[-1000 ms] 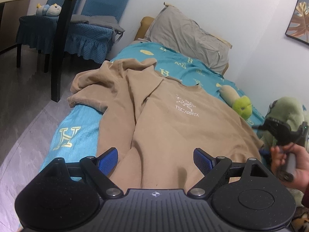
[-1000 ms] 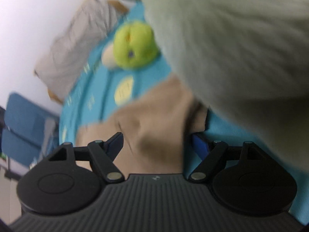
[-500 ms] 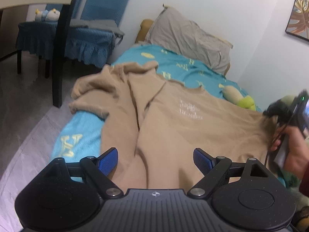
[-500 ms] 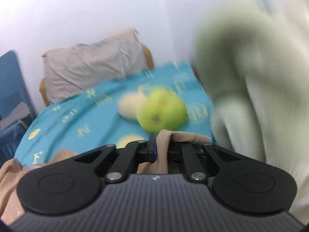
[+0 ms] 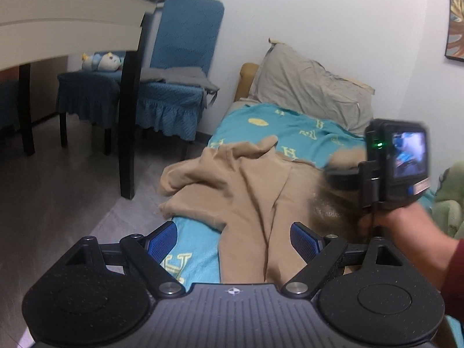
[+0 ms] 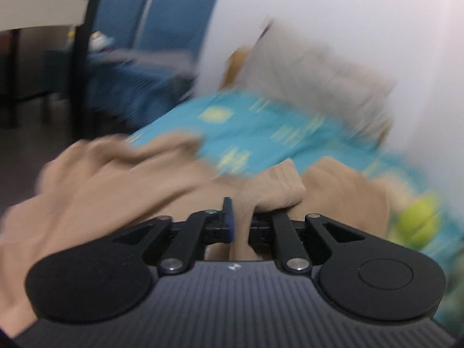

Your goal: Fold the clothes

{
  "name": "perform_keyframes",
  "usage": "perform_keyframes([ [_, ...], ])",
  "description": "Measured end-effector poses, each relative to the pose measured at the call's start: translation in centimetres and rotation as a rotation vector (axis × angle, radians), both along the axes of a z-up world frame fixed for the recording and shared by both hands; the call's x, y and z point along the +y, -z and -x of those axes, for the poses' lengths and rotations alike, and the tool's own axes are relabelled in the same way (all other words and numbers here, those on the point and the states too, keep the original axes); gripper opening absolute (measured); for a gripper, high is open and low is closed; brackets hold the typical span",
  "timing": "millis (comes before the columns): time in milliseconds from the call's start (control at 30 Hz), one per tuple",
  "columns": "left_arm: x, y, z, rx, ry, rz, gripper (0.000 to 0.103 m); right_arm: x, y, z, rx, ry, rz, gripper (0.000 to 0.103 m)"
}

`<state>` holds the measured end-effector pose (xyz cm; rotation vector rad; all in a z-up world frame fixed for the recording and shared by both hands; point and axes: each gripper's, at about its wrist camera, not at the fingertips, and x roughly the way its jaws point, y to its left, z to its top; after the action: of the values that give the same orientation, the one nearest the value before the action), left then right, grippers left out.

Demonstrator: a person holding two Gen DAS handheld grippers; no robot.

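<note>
At the far left of the left wrist view stands a table point(image 5: 69, 26) with dark legs, and behind it 2 blue-covered chairs point(image 5: 171, 87), 1 of them carrying a small plush toy point(image 5: 101, 61). Just right of the chairs begins the bed with its teal sheet point(image 5: 293, 127), and a grey pillow point(image 5: 307, 87) leans at the head of it against the white wall. The tan sweatshirt point(image 5: 246, 191) lies spread on the sheet, bunched and rumpled along the bed's near left edge, with 1 sleeve reaching toward the floor side. The left gripper point(image 5: 233, 239) hovers low over the near hem of that sweatshirt with its 2 blue-padded fingers point(image 5: 161, 239) spread wide apart and nothing between them. Farther right in the same view, the person's hand point(image 5: 406, 223) carries the right gripper over the sweatshirt's right part, its camera screen facing back. In the right wrist view, heavily blurred, the right gripper point(image 6: 240, 223) has its fingers pressed together on a bunched fold of the tan sweatshirt point(image 6: 272, 188), which rises above the fingertips. At the far right of that view a yellow-green plush toy point(image 6: 417, 220) rests on the sheet beside the sweatshirt's edge.
</note>
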<state>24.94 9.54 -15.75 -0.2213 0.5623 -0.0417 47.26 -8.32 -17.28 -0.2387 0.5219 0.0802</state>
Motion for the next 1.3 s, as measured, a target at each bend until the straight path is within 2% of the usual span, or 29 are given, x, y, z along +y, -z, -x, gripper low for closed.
perform_keyframes([
  [33, 0.1, 0.2, -0.1, 0.008, 0.003, 0.003, 0.087, -0.1, 0.5, -0.2, 0.045, -0.013, -0.047, 0.042],
  [67, 0.1, 0.4, -0.3, 0.015, 0.006, 0.008, 0.087, -0.4, 0.9, -0.2, 0.082, -0.025, -0.093, 0.055],
  [100, 0.1, 0.6, -0.4, 0.022, 0.011, 0.017, 0.087, -1.1, 0.9, 0.6, 0.078, -0.030, -0.143, 0.076],
  [133, 0.1, 0.7, -0.5, 0.030, 0.015, 0.027, 0.087, -1.8, 0.5, 1.1, 0.078, -0.042, -0.195, 0.084],
  [233, -0.4, 0.9, -0.5, 0.047, 0.044, 0.054, 0.087, -4.3, -2.4, 2.8, 0.079, -0.032, -0.293, 0.084],
  [333, -1.7, 0.4, 0.9, 0.052, 0.088, 0.055, 0.087, -7.6, -6.6, 7.0, 0.043, 0.027, -0.359, 0.084],
  [533, -4.5, -0.7, 4.3, 0.060, 0.180, 0.047, 0.087, -13.3, -13.5, 18.3, 0.013, 0.161, -0.566, 0.084],
  [567, -5.0, -0.9, 5.0, 0.062, 0.196, 0.047, 0.087, -14.2, -14.2, 20.5, -0.002, 0.166, -0.609, 0.086],
  [633, -5.7, -1.5, 6.5, 0.073, 0.230, 0.049, 0.087, -15.8, -15.5, 25.0, -0.035, 0.177, -0.688, 0.098],
  [667, -6.1, -1.7, 7.1, 0.083, 0.242, 0.058, 0.087, -16.4, -15.7, 26.9, -0.066, 0.183, -0.695, 0.103],
  [733, -6.9, -2.0, 8.2, 0.111, 0.264, 0.103, 0.087, -16.9, -15.7, 30.4, -0.116, 0.193, -0.696, 0.103],
  [800, -7.8, -2.2, 9.4, 0.135, 0.288, 0.148, 0.087, -17.1, -15.1, 32.7, -0.118, 0.201, -0.677, 0.103],
  [933, -10.5, -2.1, 11.4, 0.165, 0.355, 0.223, 0.086, -17.8, -13.2, 35.6, -0.108, 0.272, -0.617, 0.103],
  [1033, -13.1, -1.3, 12.0, 0.207, 0.403, 0.236, 0.078, -18.0, -13.2, 36.2, -0.138, 0.314, -0.552, 0.103],
  [1167, -16.6, -0.3, 12.4, 0.227, 0.481, 0.210, 0.068, -18.7, -13.2, 36.3, -0.169, 0.357, -0.516, 0.103],
  [1300, -19.7, 1.2, 12.5, 0.247, 0.524, 0.078, 0.059, -19.5, -12.5, 35.7, -0.129, 0.359, -0.535, 0.103],
])
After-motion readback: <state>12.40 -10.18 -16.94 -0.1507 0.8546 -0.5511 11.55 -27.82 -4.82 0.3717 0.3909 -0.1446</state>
